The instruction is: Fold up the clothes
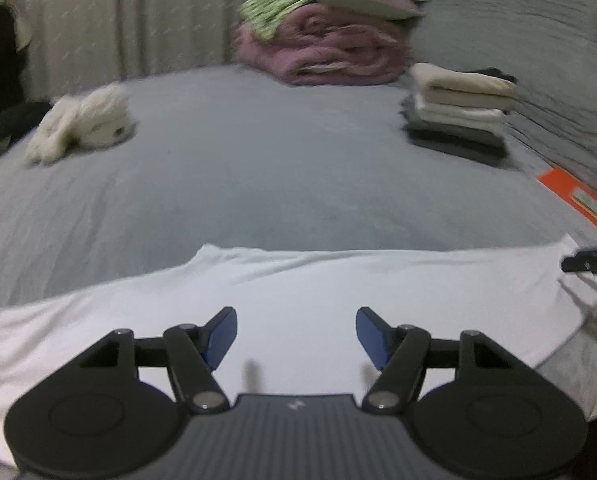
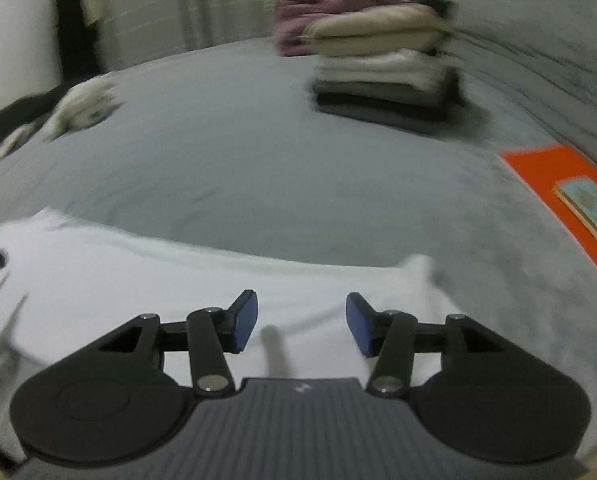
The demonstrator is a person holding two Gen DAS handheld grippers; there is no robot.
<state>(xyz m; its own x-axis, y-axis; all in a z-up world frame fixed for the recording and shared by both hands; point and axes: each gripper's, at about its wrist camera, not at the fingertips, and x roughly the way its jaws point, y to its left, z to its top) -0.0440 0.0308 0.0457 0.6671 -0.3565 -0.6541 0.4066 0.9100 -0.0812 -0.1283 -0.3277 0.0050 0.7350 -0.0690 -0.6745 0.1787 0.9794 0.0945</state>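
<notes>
Both the left gripper and right gripper are hovering spread and empty over the white garment; each should be pinching a single edge, evenly.

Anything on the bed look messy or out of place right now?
Yes: a cream garment lies crumpled at the far left, unlike the neat folded stack on the right.

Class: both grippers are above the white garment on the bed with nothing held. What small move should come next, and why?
Probably lower both and pinch the white garment's far edge. The left gripper and right gripper stand open and empty above it, and it lies flat, apparently only partly folded, unlike the folded stack beyond.
</notes>
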